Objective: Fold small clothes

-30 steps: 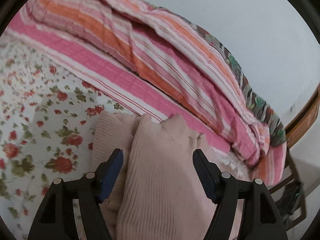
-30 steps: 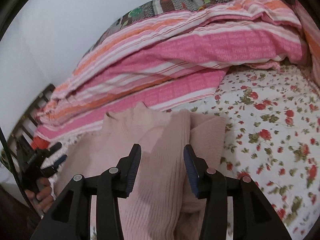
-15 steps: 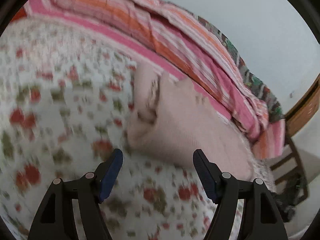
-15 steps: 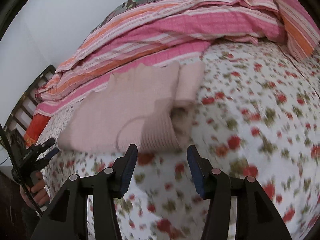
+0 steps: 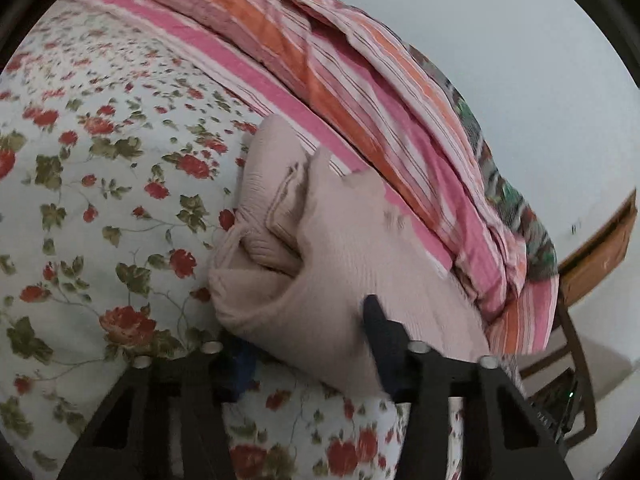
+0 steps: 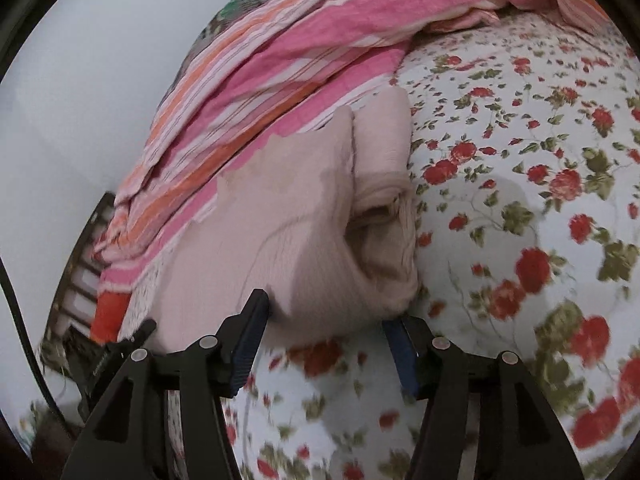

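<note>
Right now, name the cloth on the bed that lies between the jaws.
The plain pale-pink knit top: unpatterned and ribbed, unlike the striped blanket behind it and the floral sheet beneath.

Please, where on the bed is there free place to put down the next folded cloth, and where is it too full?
Free: the floral sheet beside the pink sweater, on the side away from the wall, and the strip of sheet in front of it. Crowded: the far edge, where the striped blanket lies heaped against the wall and touches the sweater. Both grippers, left and right, work at the sweater's near edge.
</note>
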The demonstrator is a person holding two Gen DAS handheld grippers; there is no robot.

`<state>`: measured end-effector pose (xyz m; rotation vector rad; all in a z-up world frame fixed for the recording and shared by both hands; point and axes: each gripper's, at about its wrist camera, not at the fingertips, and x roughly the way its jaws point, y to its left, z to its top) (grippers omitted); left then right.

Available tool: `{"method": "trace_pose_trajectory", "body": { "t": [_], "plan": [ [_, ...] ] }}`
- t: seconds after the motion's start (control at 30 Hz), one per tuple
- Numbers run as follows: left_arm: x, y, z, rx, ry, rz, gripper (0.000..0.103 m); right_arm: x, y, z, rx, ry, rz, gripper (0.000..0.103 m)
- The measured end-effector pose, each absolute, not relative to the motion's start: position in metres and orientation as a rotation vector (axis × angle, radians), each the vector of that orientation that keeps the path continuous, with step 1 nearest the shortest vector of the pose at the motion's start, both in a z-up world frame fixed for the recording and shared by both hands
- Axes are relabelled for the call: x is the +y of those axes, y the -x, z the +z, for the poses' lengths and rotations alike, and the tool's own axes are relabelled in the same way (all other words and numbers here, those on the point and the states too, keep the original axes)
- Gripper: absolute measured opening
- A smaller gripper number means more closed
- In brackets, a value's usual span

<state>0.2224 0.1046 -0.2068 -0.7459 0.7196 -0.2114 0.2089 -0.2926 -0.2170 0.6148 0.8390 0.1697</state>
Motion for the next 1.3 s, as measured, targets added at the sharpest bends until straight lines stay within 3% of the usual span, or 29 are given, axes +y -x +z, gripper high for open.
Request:
{"method": "trace_pose_trajectory", "body": {
  "t": [0.03,0.07,0.1,0.27,0.7,0.73,0.8,0.87,0.9,0.93,1.3],
  "plan": [
    [0.105,-0.223,-0.208,0.720,0.753,-0.208,0.029,-0.292,-0.213,-0.217,0.836,-0.615,0.154,0.055],
    [0.105,-0.225,-0.210,0.723,0.761,-0.208,0.019,-0.292,-0.216,-0.218,0.837,-0.613,0.141,0.041],
    [0.104,-0.226,-0.211,0.728,0.761,-0.205,0.012,-0.292,-0.220,-0.220,0.850,-0.615,0.134,0.014],
    [0.103,-0.214,-0.201,0.691,0.719,-0.207,0.010,-0.302,-0.216,-0.220,0.846,-0.665,0.184,0.009],
    [0.101,-0.127,-0.187,0.773,0.667,-0.294,0.013,-0.321,-0.122,-0.210,0.860,-0.571,0.191,0.010],
    [0.101,-0.127,-0.184,0.776,0.638,-0.277,0.016,-0.321,-0.119,-0.207,0.863,-0.521,0.177,0.014],
    [0.103,-0.129,-0.176,0.765,0.560,-0.218,0.029,-0.321,-0.114,-0.196,0.832,-0.408,0.129,0.041],
    [0.108,-0.133,-0.168,0.737,0.534,-0.208,0.035,-0.324,-0.111,-0.183,0.759,-0.333,0.083,0.044],
    [0.111,-0.139,-0.162,0.721,0.523,-0.203,0.046,-0.325,-0.114,-0.176,0.732,-0.306,0.076,0.046],
    [0.111,-0.146,-0.157,0.709,0.506,-0.198,0.051,-0.325,-0.118,-0.171,0.721,-0.295,0.075,0.046],
    [0.059,-0.267,-0.132,0.749,0.278,-0.219,0.050,-0.287,-0.261,-0.162,0.811,-0.122,0.032,0.046]
  ]
}}
